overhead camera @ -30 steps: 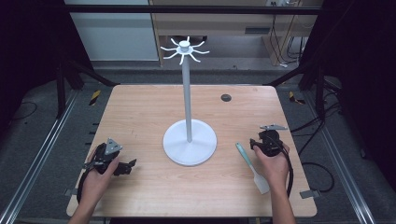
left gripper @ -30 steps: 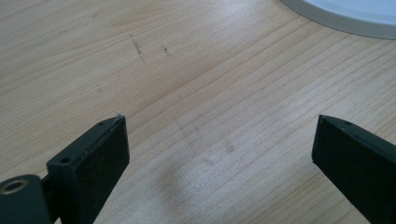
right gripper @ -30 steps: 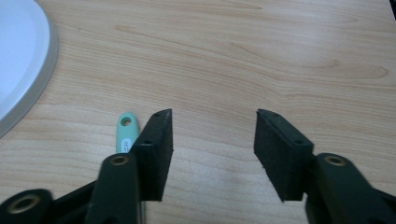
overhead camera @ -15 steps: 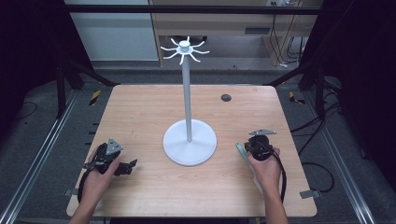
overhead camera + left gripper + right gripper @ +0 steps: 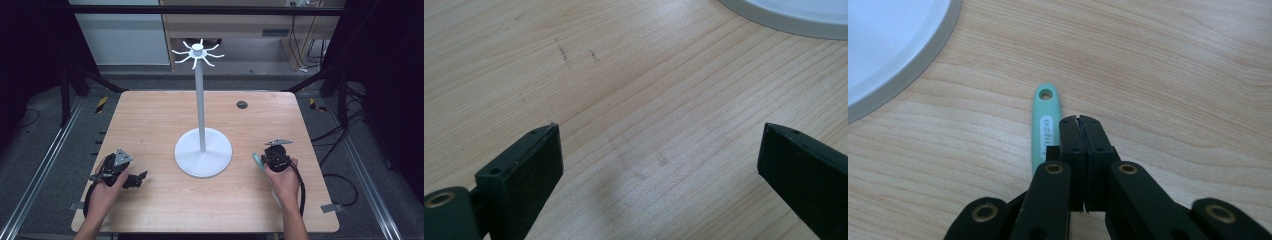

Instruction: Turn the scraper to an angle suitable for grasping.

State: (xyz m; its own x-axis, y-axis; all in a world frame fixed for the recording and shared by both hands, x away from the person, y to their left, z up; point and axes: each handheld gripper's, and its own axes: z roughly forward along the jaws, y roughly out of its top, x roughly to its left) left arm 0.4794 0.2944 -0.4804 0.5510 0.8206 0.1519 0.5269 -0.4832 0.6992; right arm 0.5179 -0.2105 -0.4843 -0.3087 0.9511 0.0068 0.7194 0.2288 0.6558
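A utensil with a mint-green handle (image 5: 1045, 125) lies flat on the wooden table (image 5: 150, 125), right of the white stand's round base (image 5: 203, 152). The handle's end has a hanging hole. In the high view the green handle (image 5: 257, 161) pokes out left of my right gripper (image 5: 266, 162), and the hand hides the rest of the utensil. My right gripper (image 5: 1080, 125) has just been closing and is now shut, jaw against jaw. Nothing sits between them; the handle lies just beside the left jaw. My left gripper (image 5: 137, 179) rests at the front left, open and empty (image 5: 659, 165).
The stand's thin pole rises to a ring of white hooks (image 5: 198, 52) at the top. A small dark round disc (image 5: 242, 104) sits near the table's far right. The base's rim (image 5: 784, 20) lies ahead of the left gripper. Dark frame bars flank the table.
The right hand has shifted slightly left and nearer over the utensil, covering its pale blade. The right jaws went from open to shut. The left hand has stayed put.
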